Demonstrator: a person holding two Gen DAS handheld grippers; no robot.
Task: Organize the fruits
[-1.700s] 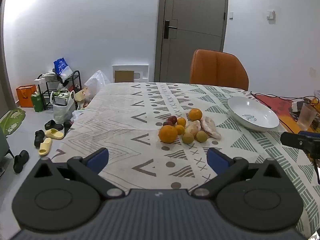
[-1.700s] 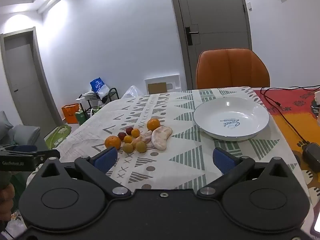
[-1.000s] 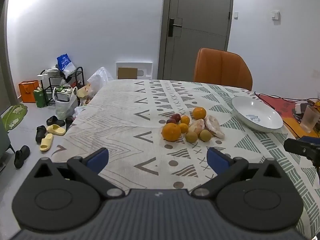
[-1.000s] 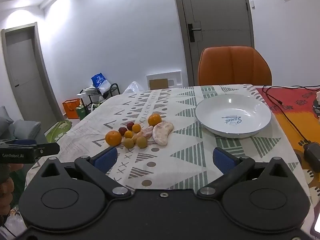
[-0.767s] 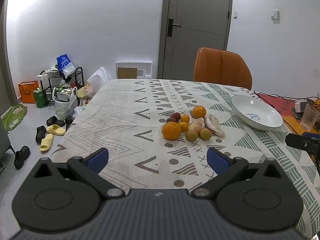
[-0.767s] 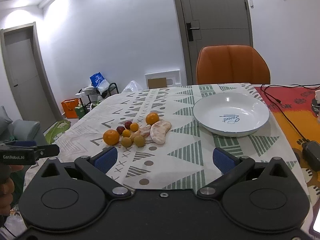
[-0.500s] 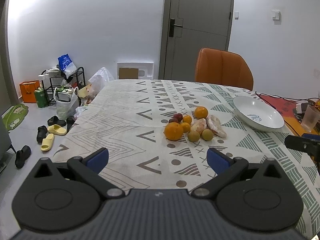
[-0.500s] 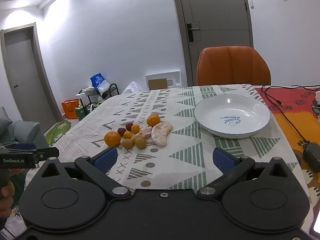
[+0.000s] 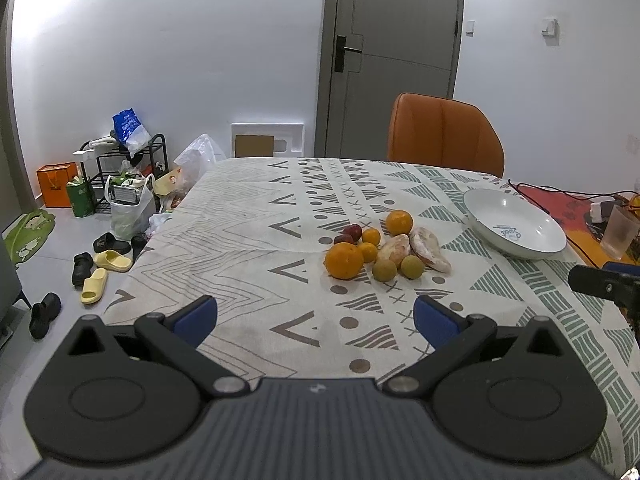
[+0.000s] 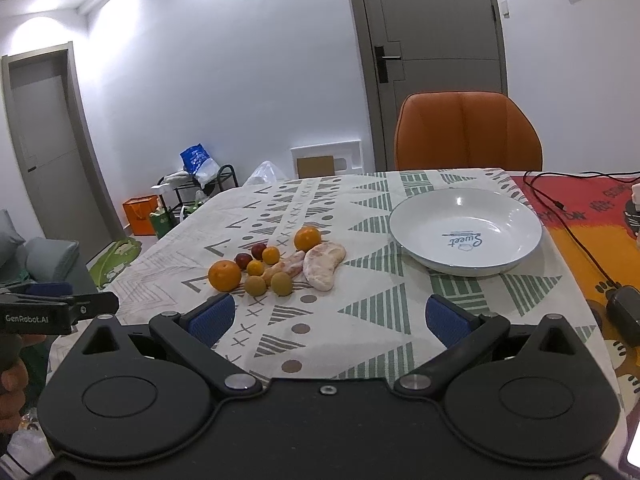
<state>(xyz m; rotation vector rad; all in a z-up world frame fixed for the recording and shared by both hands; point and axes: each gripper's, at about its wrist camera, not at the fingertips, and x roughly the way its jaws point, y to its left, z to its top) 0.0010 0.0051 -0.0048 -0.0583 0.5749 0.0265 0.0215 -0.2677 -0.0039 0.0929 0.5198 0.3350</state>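
while both the left gripper (image 9: 315, 316) and right gripper (image 10: 327, 318) hover wide and empty at the near edge, the fruits (image 10: 276, 266) sit heaped left of the empty white plate (image 10: 466, 238), so the first pick looks next.

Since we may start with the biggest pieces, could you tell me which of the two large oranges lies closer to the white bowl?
The far orange, at the cluster's back edge beside the pale sweet potatoes, lies closer to the white bowl; the other large orange sits at the near-left end.
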